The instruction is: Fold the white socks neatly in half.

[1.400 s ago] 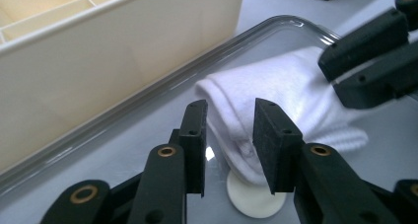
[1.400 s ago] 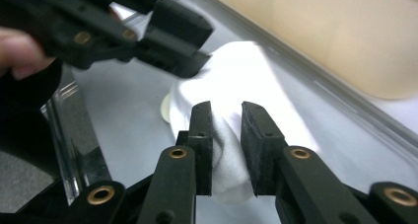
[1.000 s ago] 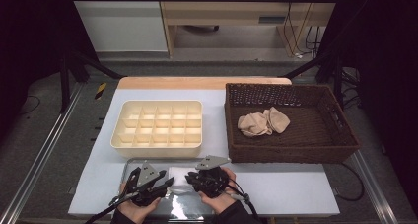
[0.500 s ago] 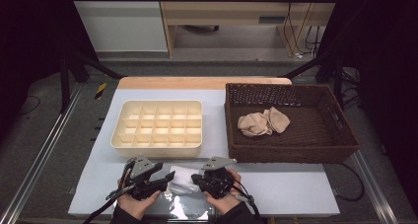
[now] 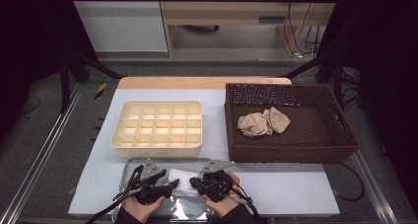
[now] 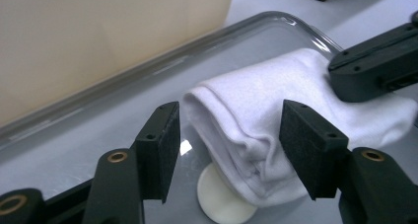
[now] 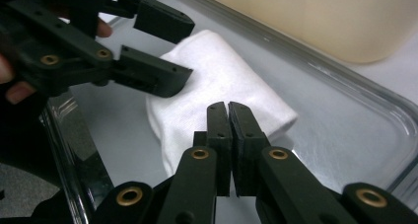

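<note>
Folded white cotton sock [image 6: 276, 120] lies in clear glass tray [image 6: 276, 24]. Left gripper [image 6: 229, 147] jaws, just opening, straddle its end untouched; right gripper [image 7: 229, 116] jaws together above the sock.

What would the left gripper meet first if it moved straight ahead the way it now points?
Most likely the folded white cloth on the clear tray: it lies right ahead of the open left gripper, partly between its jaws. Depth is hard to judge.

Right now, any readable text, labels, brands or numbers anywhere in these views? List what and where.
None readable. The white folded sock, clear tray, cream divided box and wicker basket carry no visible print. The yellow-and-black striped marker on the floor is a pattern, not lettering.
</note>
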Motion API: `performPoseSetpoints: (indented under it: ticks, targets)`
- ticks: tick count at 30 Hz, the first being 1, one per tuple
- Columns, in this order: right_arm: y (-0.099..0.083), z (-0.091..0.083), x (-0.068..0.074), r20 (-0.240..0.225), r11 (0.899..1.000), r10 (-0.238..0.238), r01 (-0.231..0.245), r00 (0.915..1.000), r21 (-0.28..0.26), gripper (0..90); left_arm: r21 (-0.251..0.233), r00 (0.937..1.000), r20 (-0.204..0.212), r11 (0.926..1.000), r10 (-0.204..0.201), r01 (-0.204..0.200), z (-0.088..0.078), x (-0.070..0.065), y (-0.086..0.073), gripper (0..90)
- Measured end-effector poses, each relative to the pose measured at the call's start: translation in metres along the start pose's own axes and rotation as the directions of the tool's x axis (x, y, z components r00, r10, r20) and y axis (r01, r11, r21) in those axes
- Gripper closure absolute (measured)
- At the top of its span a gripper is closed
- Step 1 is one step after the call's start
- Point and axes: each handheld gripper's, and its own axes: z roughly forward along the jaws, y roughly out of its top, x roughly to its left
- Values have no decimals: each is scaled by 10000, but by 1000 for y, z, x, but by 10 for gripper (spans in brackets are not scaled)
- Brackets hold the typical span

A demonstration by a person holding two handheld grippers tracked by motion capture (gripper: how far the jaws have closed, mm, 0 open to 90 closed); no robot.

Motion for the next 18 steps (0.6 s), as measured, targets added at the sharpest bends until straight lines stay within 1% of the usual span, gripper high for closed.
performPoseSetpoints:
  ticks: [3,6,13,16,18]
  targets:
    - [-4,4,2,-78,9998,-134,135,9999,140,897,106,9999,125,9999,-64,63,-1,-1,-3,392]
    - [-7,4,4,-162,9997,-184,187,9997,182,900,108,9994,269,9997,-218,215,-2,-2,-6,379]
    - [-11,1,5,-125,9995,-139,142,9998,268,900,244,9976,630,9993,-294,279,2,-4,-8,355]
    - [-12,0,5,-85,9996,-136,138,9999,261,894,261,9954,838,9987,-457,436,4,-4,-9,355]
    - [-13,-1,5,-25,9995,-147,148,9999,282,888,300,9940,985,9985,-480,453,5,-4,-9,356]
